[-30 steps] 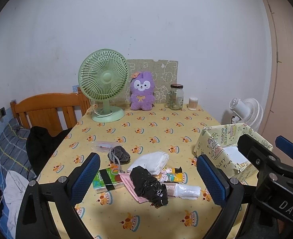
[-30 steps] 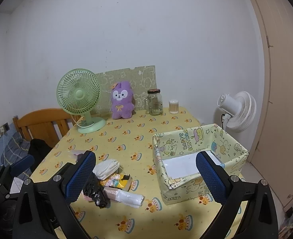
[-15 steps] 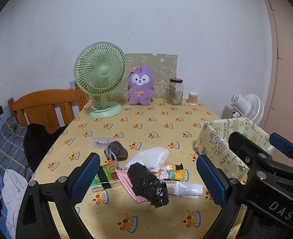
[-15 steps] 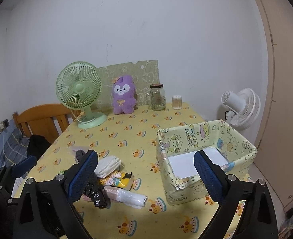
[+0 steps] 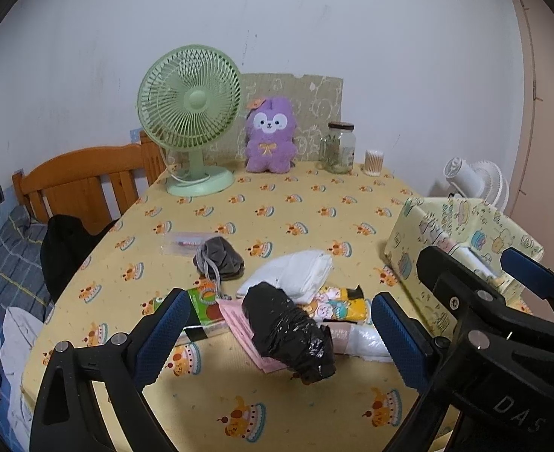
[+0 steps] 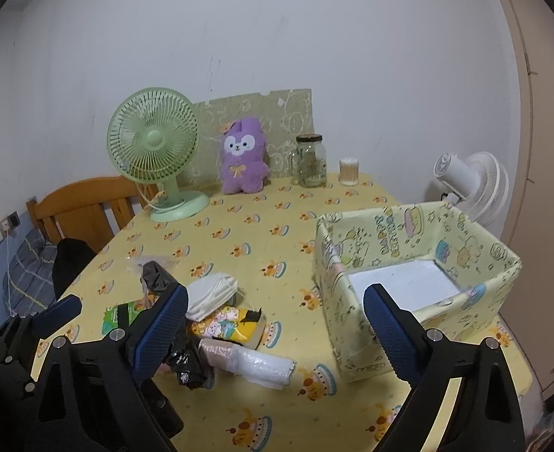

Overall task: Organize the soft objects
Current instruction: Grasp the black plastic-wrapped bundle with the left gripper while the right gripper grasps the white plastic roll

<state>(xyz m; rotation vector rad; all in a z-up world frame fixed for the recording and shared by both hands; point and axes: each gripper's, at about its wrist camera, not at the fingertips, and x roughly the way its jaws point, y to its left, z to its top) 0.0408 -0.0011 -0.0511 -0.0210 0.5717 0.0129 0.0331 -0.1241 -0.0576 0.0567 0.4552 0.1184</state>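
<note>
The left hand-held gripper (image 5: pixel 279 326) hangs over the desk (image 5: pixel 296 203) with its jaws wide apart and nothing between the pads. Just beyond them lies a black bag (image 5: pixel 288 333) on a pink sheet (image 5: pixel 239 320), with a white cloth (image 5: pixel 296 273) and a grey pouch (image 5: pixel 220 256) behind. At the right edge the other hand-held gripper (image 5: pixel 476 275) partly hides a yellow box (image 5: pixel 446 226). A green fan (image 5: pixel 190 113) and purple plush (image 5: pixel 271 135) stand by the wall
</note>
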